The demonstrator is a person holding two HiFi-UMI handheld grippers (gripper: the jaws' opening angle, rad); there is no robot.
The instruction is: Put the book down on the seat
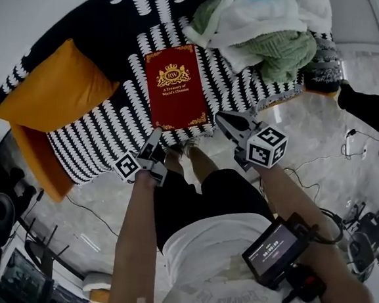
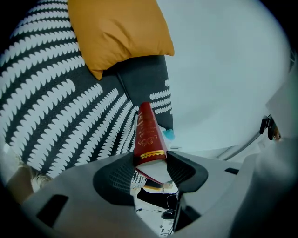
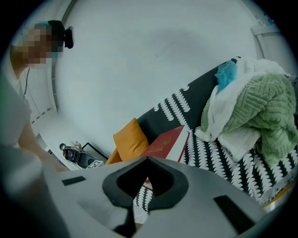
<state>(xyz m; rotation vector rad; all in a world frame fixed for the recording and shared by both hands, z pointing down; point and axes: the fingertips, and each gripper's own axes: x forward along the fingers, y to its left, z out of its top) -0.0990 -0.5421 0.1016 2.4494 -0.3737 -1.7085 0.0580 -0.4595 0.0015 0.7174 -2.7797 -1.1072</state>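
A red book (image 1: 176, 87) with gold print lies flat, cover up, on the black-and-white patterned seat (image 1: 112, 134). My left gripper (image 1: 154, 138) is at the book's near left corner. In the left gripper view its pads (image 2: 184, 167) sit on either side of the book's end (image 2: 148, 132) and grip its thickness. My right gripper (image 1: 220, 117) is by the near right corner, fingertips together. In the right gripper view the book (image 3: 165, 144) shows just past the jaws (image 3: 148, 160); contact there is hidden.
An orange cushion (image 1: 56, 90) leans at the seat's left end. A pile of green knit blanket (image 1: 284, 53) and white cloth (image 1: 261, 15) fills the right end. Cables (image 1: 320, 165) lie on the pale floor. The person's legs stand close to the seat's front edge.
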